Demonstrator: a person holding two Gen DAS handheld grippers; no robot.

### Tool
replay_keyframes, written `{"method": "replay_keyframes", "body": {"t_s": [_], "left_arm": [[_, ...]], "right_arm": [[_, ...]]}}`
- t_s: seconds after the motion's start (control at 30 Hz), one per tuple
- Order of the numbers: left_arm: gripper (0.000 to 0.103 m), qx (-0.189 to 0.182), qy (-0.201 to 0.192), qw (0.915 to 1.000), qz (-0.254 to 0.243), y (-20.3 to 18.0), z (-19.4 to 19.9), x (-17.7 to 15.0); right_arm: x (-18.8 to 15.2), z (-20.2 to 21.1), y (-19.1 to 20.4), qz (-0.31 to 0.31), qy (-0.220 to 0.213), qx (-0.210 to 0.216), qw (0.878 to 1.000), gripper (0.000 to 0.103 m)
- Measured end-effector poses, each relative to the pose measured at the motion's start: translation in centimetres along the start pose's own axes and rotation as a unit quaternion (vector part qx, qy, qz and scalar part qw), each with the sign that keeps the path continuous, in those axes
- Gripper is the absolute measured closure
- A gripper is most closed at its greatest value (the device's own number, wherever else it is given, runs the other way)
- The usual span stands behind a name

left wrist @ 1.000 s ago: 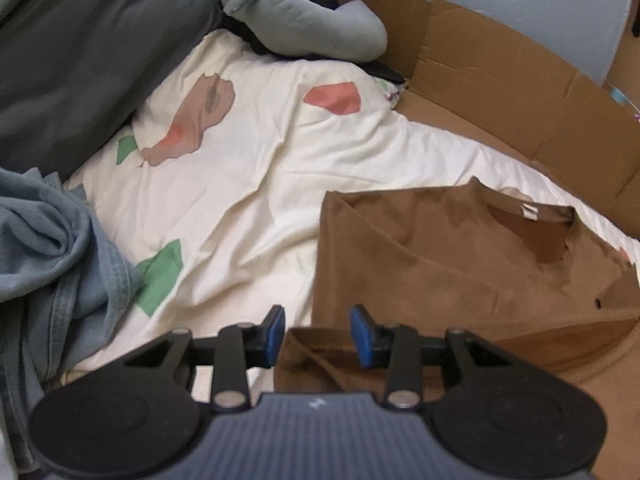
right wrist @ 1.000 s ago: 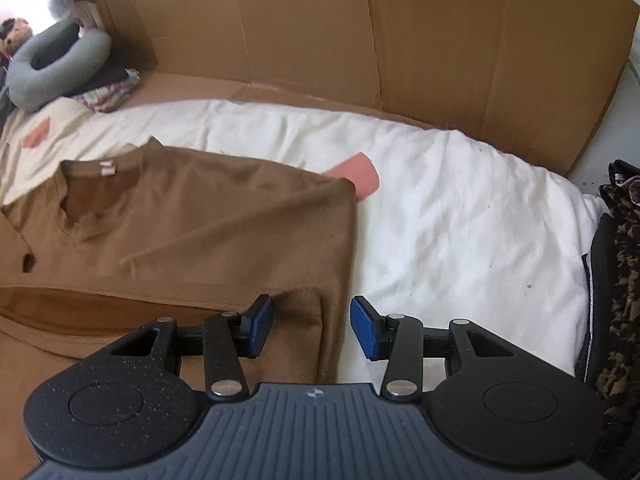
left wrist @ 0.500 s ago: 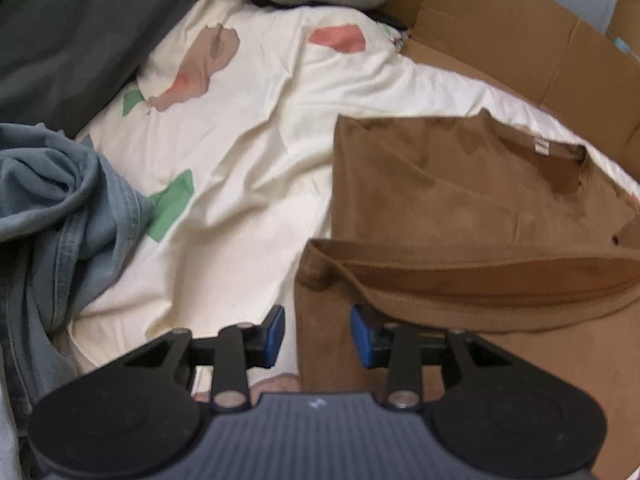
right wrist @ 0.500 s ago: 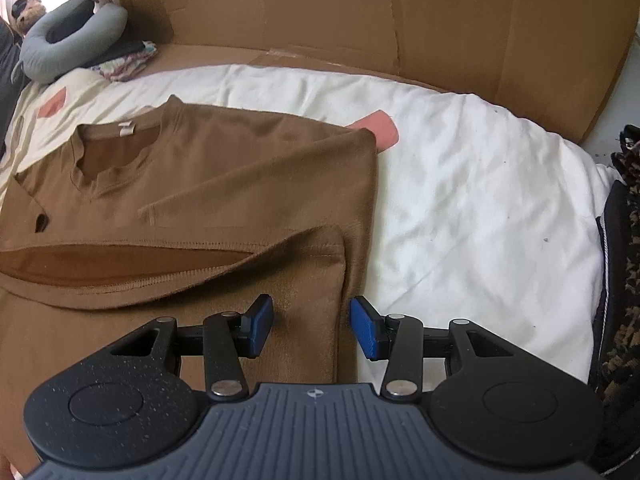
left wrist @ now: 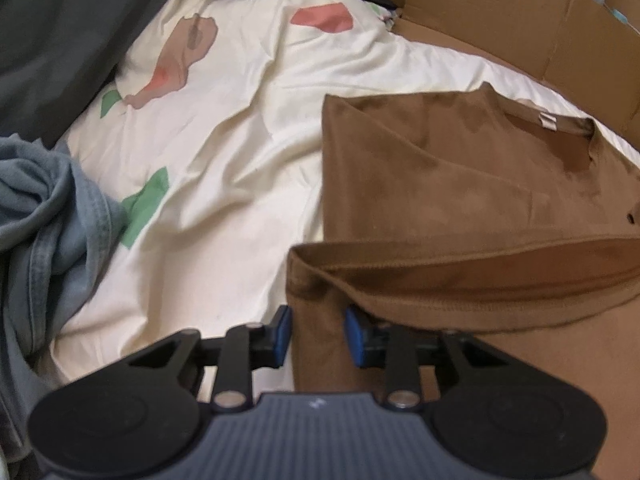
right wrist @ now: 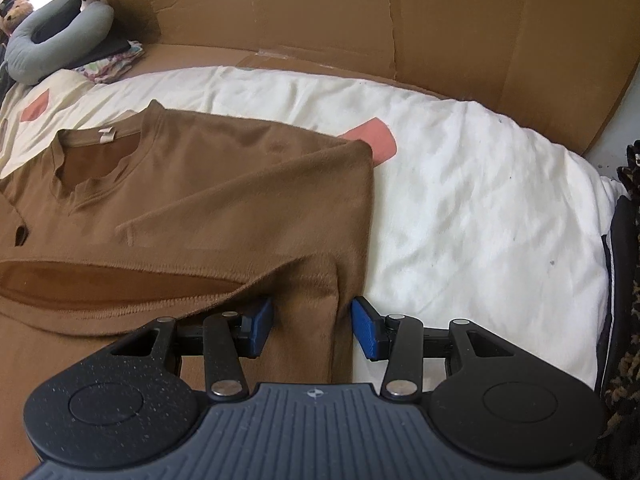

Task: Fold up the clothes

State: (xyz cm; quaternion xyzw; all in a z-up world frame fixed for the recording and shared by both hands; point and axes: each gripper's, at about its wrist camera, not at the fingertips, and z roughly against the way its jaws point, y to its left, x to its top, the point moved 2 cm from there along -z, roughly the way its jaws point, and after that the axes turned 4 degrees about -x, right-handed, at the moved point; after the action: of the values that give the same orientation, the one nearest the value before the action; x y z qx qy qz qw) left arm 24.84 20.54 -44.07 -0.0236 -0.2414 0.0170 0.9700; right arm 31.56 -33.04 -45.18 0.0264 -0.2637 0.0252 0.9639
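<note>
bed: cream sheet [left wrist: 248,184], colored patches | surround: brown cardboard panels [right wrist: 460,28] | light: bright window glare, upper left

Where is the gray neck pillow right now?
In the right wrist view, the gray neck pillow sits at the far upper left, beyond the brown shirt's collar, against the cardboard wall.

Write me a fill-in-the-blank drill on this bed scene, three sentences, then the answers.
1. The garment being folded, the sweater, is ____ in colour.
2. Behind the bedsheet stands a wall of ____.
3. In the left wrist view, the crumpled denim garment lies to the ____ of the left gripper.

Answers: brown; cardboard; left
</note>
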Motion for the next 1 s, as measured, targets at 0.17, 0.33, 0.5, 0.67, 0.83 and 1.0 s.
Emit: {"method": "replay_keyframes", "body": {"t_s": [0.17,0.33,0.5,0.67,0.83,1.0], "left_arm": [[0.071,-0.007,-0.009,0.9999,-0.001,0.0,-0.3,0.6],[0.071,-0.017,-0.014,0.9998,0.0,0.1,-0.8,0.8],[0.081,-0.03,-0.023,0.9992,0.014,0.4,-0.8,0.7],[0.096,-0.032,-0.033,0.9988,0.02,0.5,-0.5,0.6],[0.097,-0.027,-0.037,0.9986,0.027,0.7,-0.4,0.6],[0.096,-0.024,-0.04,0.9983,0.035,0.8,-0.4,0.7]], "right_arm": [[0.3,0.0,0.2,0.005,-0.008,-0.006,1.0,0.053],[0.4,1.1,0.9,0.026,-0.041,-0.012,0.999,0.053],[0.8,1.4,1.5,0.045,-0.052,-0.008,0.998,0.055],[0.3,0.6,1.1,0.042,-0.034,-0.008,0.999,0.059],[0.1,0.1,0.8,0.035,-0.021,-0.006,0.999,0.062],[0.3,-0.1,0.9,0.038,-0.021,-0.011,0.999,0.078]]}}
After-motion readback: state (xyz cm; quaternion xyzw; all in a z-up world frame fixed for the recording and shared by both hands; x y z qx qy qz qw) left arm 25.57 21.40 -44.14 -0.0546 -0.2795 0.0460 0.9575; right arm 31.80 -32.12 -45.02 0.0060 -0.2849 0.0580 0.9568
